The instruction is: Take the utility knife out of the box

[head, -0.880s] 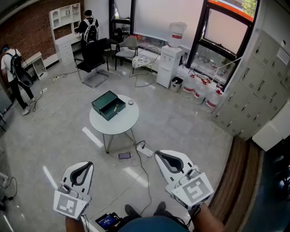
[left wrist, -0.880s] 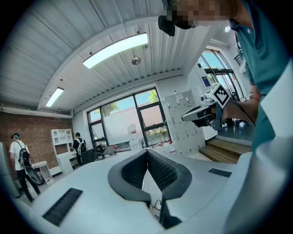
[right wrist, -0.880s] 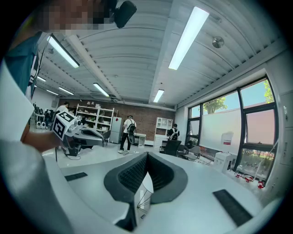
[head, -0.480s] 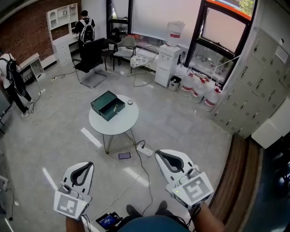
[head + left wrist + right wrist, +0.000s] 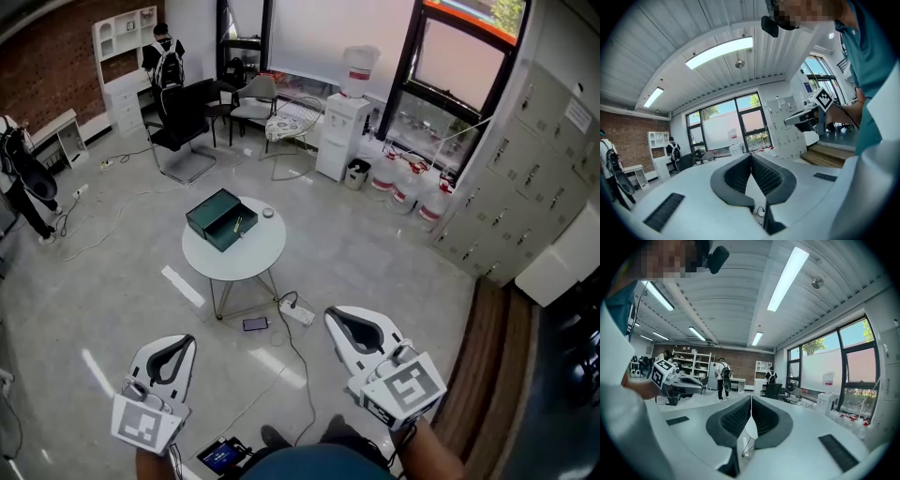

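Head view: the slim yellowish utility knife [image 5: 238, 225] lies inside the open dark green rectangular box [image 5: 222, 219] on the round white table [image 5: 246, 261]; the white left gripper [image 5: 178, 340] and white right gripper [image 5: 335, 317] hang well short of it, barely shifted, while the backpacked person [image 5: 19, 173] at the left edge has drifted outward. Left gripper view: jaws together, empty. Right gripper view: jaws likewise closed on nothing

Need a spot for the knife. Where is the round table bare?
The near half of the table, in front of the green box, is bare. The far side is crowded by the box and a small round object.
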Tool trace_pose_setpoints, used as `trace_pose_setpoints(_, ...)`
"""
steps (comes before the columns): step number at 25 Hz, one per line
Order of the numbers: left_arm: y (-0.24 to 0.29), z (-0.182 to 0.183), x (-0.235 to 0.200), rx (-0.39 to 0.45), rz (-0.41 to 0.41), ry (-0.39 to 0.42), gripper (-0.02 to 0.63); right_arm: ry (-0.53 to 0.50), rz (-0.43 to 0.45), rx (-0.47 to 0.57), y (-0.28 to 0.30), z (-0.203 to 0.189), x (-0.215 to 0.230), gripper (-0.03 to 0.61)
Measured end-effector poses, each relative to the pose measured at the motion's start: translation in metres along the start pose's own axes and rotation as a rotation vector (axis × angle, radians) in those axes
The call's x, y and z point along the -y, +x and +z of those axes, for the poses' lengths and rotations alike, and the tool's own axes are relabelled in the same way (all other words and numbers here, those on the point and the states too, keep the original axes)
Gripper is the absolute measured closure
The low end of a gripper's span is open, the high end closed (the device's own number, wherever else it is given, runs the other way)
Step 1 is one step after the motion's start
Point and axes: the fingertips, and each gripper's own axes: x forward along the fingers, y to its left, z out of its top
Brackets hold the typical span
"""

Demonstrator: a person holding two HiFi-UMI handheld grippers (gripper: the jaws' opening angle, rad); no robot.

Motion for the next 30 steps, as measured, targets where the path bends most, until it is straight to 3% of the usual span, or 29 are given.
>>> trace_pose_setpoints(6, 0.000, -0.005, -0.017, -0.006, 0.003, -0.011, 0.594, -0.010, -0.010, -0.015, 0.018, 0.000, 0.003, 0.541)
trace_pose_setpoints(11, 0.020, -0.014, -0.029, -0.038, 0.037, -0.013, 0.594, -0.009, 0.011, -0.010, 0.043, -0.005, 0.031, 0.541)
trace_pose_setpoints(30, 0.207, 0.003, -0.026, -0.137, 0.243, -0.036, 0.594, 0.028, 0.223, 0.019, 0.141, -0.025, 0.235, 0.540)
